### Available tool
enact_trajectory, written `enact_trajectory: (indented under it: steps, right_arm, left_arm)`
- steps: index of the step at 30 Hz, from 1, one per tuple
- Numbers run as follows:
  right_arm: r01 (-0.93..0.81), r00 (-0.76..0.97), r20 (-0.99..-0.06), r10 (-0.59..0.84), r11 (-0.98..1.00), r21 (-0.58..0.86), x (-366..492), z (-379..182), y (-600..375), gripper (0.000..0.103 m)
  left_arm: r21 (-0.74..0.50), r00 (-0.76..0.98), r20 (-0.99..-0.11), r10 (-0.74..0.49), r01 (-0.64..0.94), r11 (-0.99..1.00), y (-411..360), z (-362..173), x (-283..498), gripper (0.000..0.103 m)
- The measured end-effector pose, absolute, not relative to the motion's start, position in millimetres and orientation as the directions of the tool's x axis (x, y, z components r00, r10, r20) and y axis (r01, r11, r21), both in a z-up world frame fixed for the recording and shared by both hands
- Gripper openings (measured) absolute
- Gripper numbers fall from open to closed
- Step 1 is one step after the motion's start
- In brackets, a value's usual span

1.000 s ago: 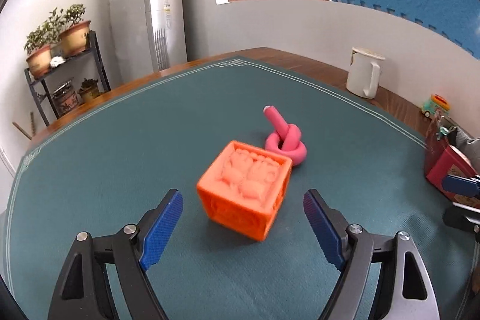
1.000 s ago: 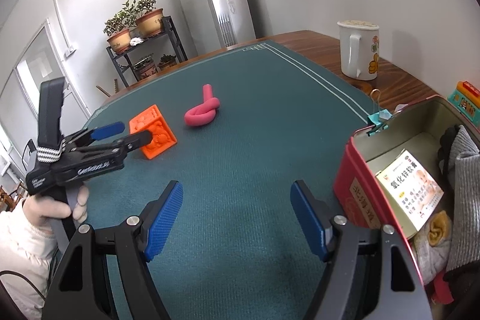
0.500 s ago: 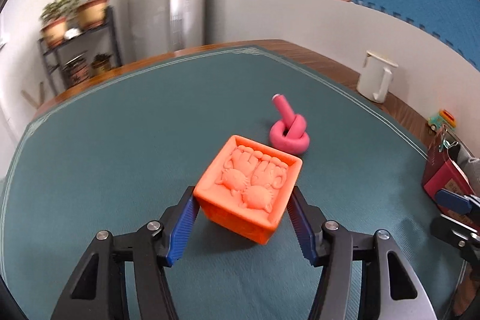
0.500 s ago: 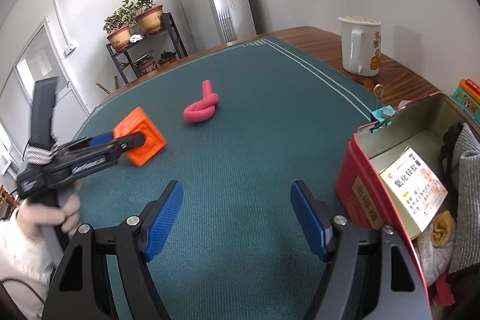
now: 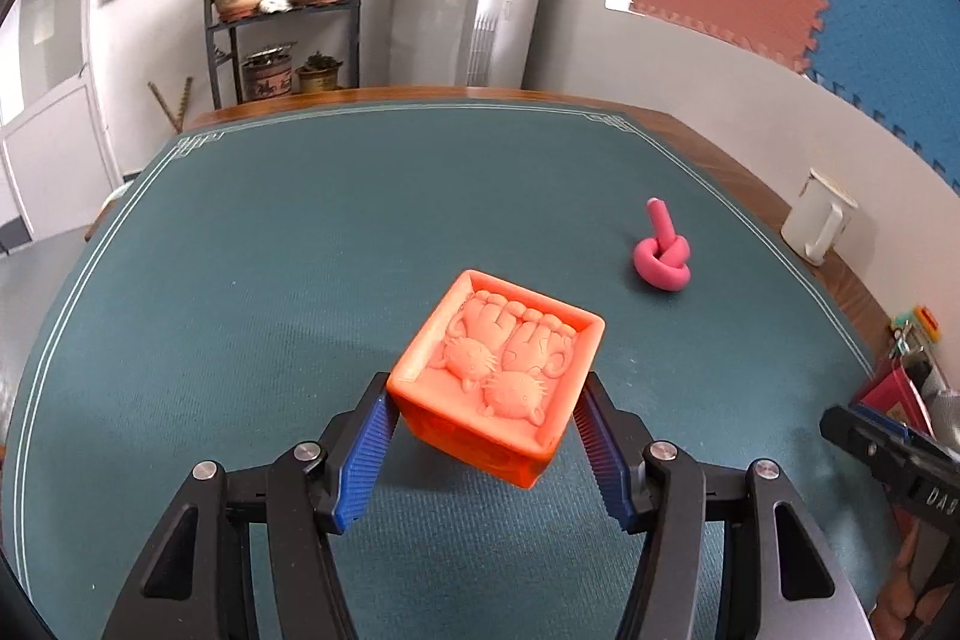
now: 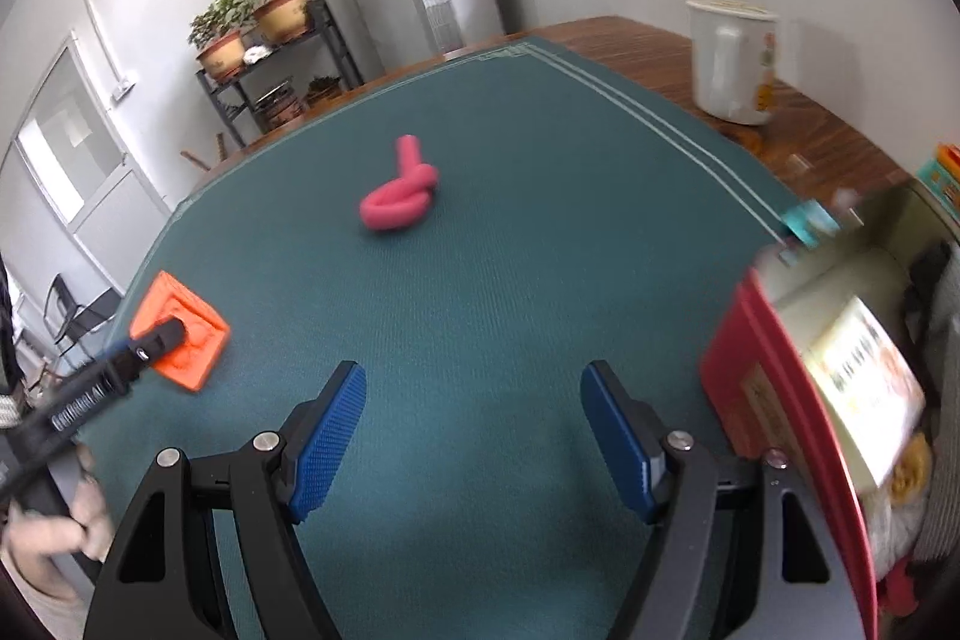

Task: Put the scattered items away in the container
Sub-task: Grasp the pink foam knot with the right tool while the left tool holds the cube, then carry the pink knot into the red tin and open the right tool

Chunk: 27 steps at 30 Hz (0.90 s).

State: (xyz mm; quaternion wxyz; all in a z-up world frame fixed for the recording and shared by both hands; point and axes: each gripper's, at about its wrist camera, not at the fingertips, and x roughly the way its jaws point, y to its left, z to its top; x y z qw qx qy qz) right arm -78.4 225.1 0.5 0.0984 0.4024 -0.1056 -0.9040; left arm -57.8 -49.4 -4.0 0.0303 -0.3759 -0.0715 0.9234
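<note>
My left gripper (image 5: 483,436) is shut on an orange cube (image 5: 498,370) with cat faces moulded on top and holds it tilted above the green mat. The cube also shows in the right wrist view (image 6: 183,334), at the far left. A pink knotted rope toy (image 5: 660,259) lies on the mat to the right, mid-table in the right wrist view (image 6: 402,199). My right gripper (image 6: 474,418) is open and empty over the mat. The red container (image 6: 774,388) stands at its right, holding a white box and cloth items.
A white mug (image 6: 732,61) stands on the wooden table edge at the back right. A teal binder clip (image 6: 810,220) sits on the container's far rim. A small colourful toy (image 5: 915,325) lies by the container. A plant shelf (image 5: 282,34) stands beyond the table.
My left gripper closed on the orange cube and lifted it off the mat, tilting it. My right gripper swung slightly left, staying open.
</note>
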Motion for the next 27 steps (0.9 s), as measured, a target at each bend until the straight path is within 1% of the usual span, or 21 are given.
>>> enact_trajectory:
  steps: [7,13,18,20,22,24,25,27]
  right_arm:
    - [0.084,-0.634,-0.723,-0.275,-0.954,0.289,-139.7,11.8,194.0,0.078]
    - [0.056,-0.622,-0.744,-0.244,-0.962,0.268,-192.3,-0.2,173.0,0.077]
    - [0.034,-0.609,-0.767,-0.204,-0.972,0.232,-221.9,-12.4,165.3,0.075]
    - [0.033,-0.594,-0.779,-0.202,-0.973,0.227,-229.0,-18.5,162.4,0.067]
    - [0.035,-0.579,-0.791,-0.198,-0.975,0.219,-231.8,-26.0,159.8,0.062]
    - [0.046,-0.585,-0.791,-0.18,-0.981,0.189,-230.1,-27.1,156.1,0.054]
    - [0.057,-0.583,-0.791,-0.186,-0.98,0.189,-229.2,-27.0,154.7,0.047]
    - [0.06,-0.58,-0.793,-0.188,-0.98,0.189,-225.4,-25.0,154.2,0.045]
  left_arm:
    - [-0.158,-0.718,-0.687,0.108,0.003,-0.987,-51.2,-3.3,-59.0,0.062]
    - [-0.175,-0.708,-0.697,0.113,0.015,-0.984,-55.4,-7.5,-62.9,0.062]
    - [-0.183,-0.699,-0.706,0.115,0.024,-0.983,-57.0,-12.0,-64.9,0.062]
    - [-0.182,-0.691,-0.714,0.115,0.025,-0.983,-56.2,-15.2,-66.3,0.062]
    - [-0.176,-0.69,-0.715,0.111,0.024,-0.984,-54.6,-16.8,-66.8,0.062]
    - [-0.178,-0.69,-0.715,0.113,0.023,-0.984,-54.0,-17.2,-66.6,0.062]
    - [-0.179,-0.689,-0.715,0.114,0.022,-0.984,-53.6,-17.3,-66.4,0.062]
    - [-0.175,-0.689,-0.716,0.112,0.022,-0.984,-52.3,-17.5,-65.9,0.062]
